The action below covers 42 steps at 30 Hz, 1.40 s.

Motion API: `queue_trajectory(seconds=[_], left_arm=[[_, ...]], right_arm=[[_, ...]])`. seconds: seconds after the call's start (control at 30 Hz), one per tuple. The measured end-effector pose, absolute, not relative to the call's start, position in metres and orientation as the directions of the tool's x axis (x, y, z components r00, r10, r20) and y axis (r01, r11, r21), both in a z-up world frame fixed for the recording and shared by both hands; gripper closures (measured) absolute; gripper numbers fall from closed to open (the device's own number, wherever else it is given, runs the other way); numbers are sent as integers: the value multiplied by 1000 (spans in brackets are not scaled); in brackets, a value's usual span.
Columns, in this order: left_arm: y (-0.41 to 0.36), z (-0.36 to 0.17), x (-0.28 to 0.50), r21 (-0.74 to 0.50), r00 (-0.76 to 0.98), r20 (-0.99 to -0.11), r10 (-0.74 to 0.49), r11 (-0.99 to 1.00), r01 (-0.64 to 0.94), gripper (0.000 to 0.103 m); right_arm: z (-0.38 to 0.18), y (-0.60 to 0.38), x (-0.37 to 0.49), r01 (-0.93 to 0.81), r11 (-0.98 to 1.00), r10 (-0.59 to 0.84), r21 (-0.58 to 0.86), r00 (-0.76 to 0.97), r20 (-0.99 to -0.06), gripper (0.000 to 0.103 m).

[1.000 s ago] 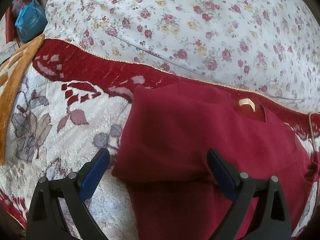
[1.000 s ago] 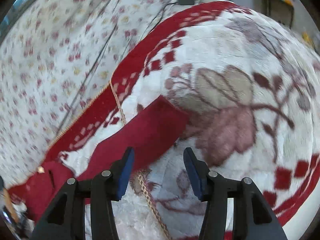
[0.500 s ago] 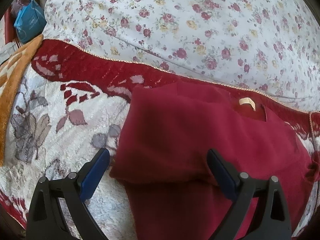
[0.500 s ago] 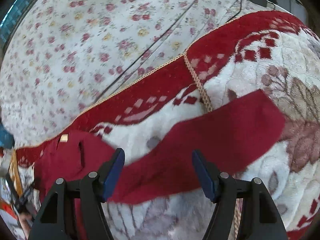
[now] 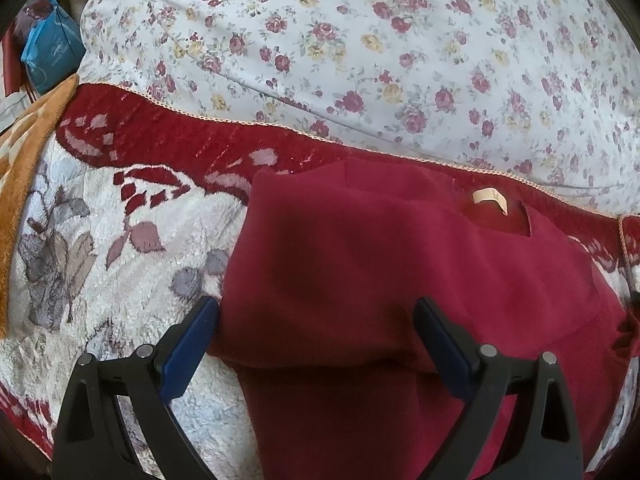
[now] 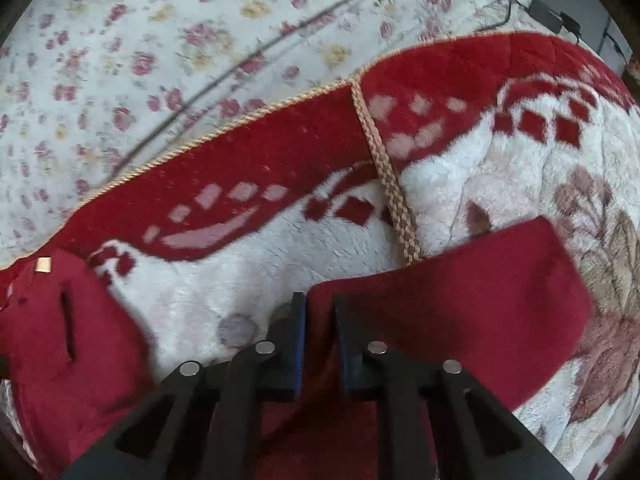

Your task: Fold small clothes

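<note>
A dark red shirt lies on a red and white plush blanket, its left sleeve folded over the body and a tan neck label showing. My left gripper is open just above the folded sleeve's lower edge, holding nothing. In the right wrist view the shirt's right sleeve stretches out over the blanket. My right gripper is shut on that sleeve's upper edge, the jaws nearly together with red cloth between them. The shirt's neck slit shows at the left.
A floral white sheet covers the bed beyond the blanket. An orange blanket and a blue bag lie at the far left. A braided gold trim crosses the blanket. A cable and charger lie at the far right.
My right gripper swung left over the outstretched sleeve, came down and closed on its edge. My left gripper stayed open and almost still over the folded sleeve.
</note>
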<state>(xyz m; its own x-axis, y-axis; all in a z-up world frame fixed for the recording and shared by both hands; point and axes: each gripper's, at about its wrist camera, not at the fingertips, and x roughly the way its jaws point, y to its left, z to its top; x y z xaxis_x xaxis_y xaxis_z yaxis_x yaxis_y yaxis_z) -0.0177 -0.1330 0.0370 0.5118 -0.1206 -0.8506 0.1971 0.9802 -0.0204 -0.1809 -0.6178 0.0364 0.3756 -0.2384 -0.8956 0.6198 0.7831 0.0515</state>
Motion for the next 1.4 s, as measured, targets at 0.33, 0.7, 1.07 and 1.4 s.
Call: queue_trajectory(seconds=[0.33,0.7,1.07,1.4], left_arm=[[-105,61,-15,-86,570,-810,-139,989,119,6],[-53,81,-6,-196,614,-774,-156,981,3,6],[-82,70,-5,-169,575,-799,-179,983,72,6],[-79,60,3,-108,525,-840,-138,990,87,6]], right_arm=[[174,-493,-159,181,942,49,281,758,-651,91],[120,-352,-97,-132,957,285,260,615,-735,28],[88,-308,-52,-74,978,201,196,590,-782,30],[18,-297,22,-4,985,151,172,500,-853,92]])
